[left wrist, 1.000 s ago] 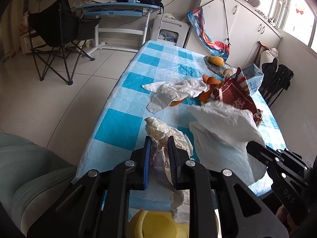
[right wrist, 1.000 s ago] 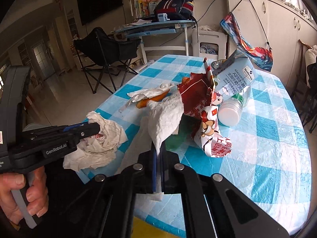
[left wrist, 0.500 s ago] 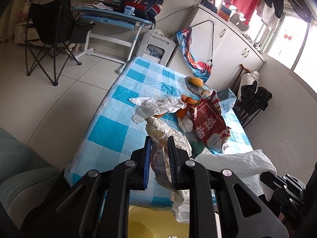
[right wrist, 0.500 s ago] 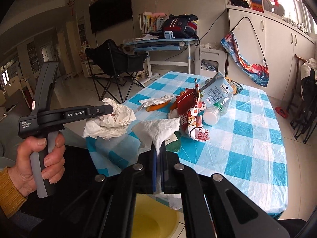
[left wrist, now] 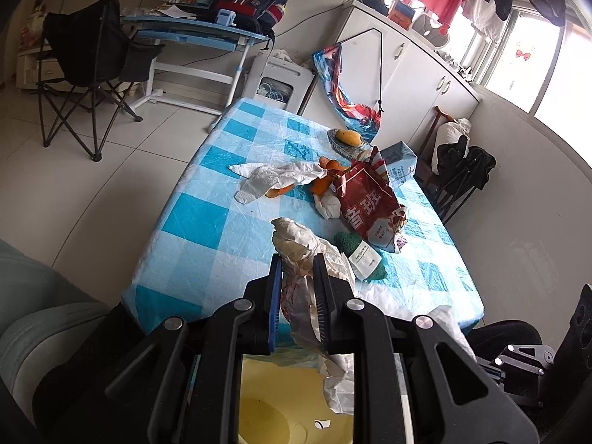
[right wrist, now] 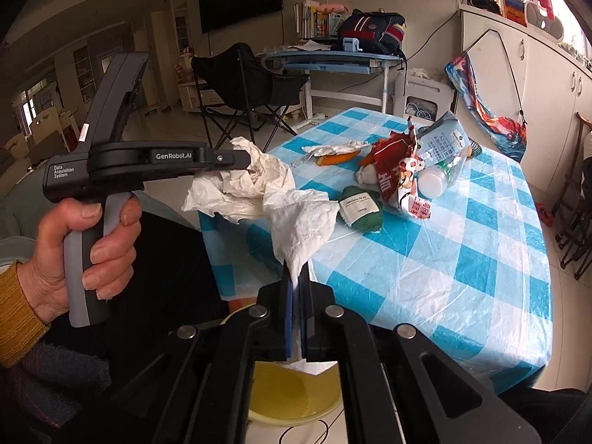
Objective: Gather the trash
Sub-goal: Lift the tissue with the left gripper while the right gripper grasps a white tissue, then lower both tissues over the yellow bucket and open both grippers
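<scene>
Inspector: Left tool (left wrist: 298, 288) status?
Aide: Clamped on crumpled paper (left wrist: 307, 259), directly above the yellow bin (left wrist: 296, 407).
Inspector: Right tool (right wrist: 296, 285)?
Aide: Pressed together on a white tissue (right wrist: 301, 222), likewise over that bin, counter (right wrist: 481, 259) beyond.

Daylight floods in from the window (left wrist: 525, 63) ahead and right of the left gripper, blowing out white. The far room left of the right gripper sits dim. Fisheye bends every edge, corners go black; everything's sharp, no blur.
</scene>
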Demonstrator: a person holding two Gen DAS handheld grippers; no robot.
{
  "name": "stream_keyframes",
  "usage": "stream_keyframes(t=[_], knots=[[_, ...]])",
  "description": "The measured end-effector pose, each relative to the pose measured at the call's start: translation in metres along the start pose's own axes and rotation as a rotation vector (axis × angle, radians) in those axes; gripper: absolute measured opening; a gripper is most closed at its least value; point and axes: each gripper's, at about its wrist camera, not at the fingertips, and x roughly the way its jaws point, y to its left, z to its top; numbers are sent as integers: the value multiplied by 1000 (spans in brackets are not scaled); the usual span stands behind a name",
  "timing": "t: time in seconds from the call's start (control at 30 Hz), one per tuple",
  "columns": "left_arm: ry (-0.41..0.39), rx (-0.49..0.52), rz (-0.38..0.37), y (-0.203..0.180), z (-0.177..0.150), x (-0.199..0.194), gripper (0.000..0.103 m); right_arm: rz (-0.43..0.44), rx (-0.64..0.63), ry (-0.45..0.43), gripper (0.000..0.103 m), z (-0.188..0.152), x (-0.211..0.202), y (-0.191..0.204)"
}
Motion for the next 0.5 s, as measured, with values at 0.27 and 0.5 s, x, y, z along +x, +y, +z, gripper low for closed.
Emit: stream_keyframes(t=[0.27,0.5], knots=[[96,101,32,-24,-33,-3,16,78,108,180,4,-32,47,-13],[253,206,78,-43,-60,17,17,47,154,177,51,-34,48,-23]])
